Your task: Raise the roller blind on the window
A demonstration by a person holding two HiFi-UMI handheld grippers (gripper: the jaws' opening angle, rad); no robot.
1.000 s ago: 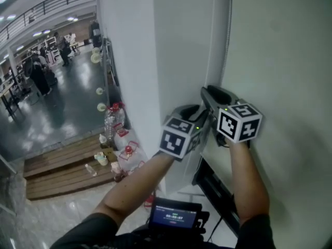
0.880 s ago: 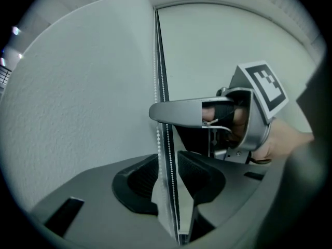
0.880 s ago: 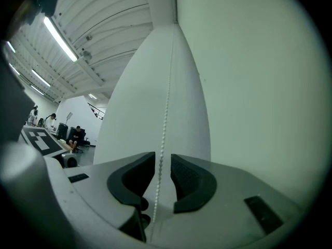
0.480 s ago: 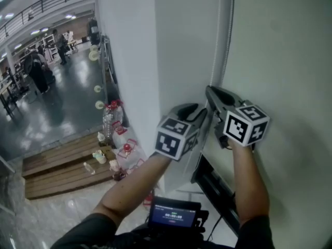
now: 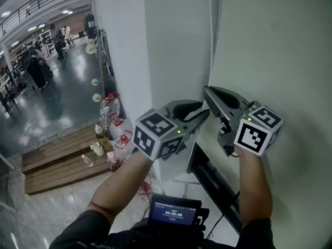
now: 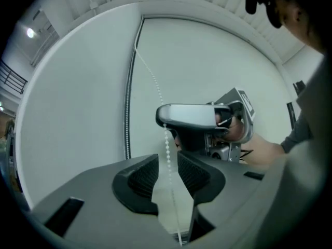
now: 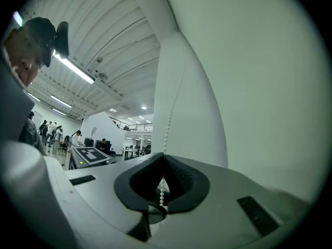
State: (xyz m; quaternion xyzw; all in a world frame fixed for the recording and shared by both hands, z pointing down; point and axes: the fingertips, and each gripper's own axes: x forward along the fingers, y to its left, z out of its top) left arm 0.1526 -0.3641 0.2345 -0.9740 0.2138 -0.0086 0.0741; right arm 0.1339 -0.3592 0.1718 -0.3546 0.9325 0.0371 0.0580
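Observation:
The pale roller blind [image 5: 275,45] fills the right of the head view, with its white bead chain [image 5: 211,35] hanging along its left edge. My right gripper [image 5: 207,90] is shut on the bead chain [image 7: 168,123], whose beads are pinched between its pads [image 7: 175,176]. My left gripper [image 5: 200,115] sits just below and left of it, pointing level at the blind. Its jaws stand open. The bead chain [image 6: 166,149] runs loose through the gap, clear of both pads [image 6: 141,176]. The left gripper view also shows the right gripper [image 6: 162,116] gripping the chain above.
A white pillar [image 5: 129,45] stands left of the blind. A black bar-shaped object [image 5: 210,178] lies at the wall's foot below my hands. Bottles [image 5: 110,119] and a wooden platform [image 5: 57,160] sit on the floor to the left. A small screen [image 5: 174,212] hangs at my chest.
Both hands have drawn back toward me and slightly lower in the picture; the left cube has swung left. The right gripper still sits at the chain.

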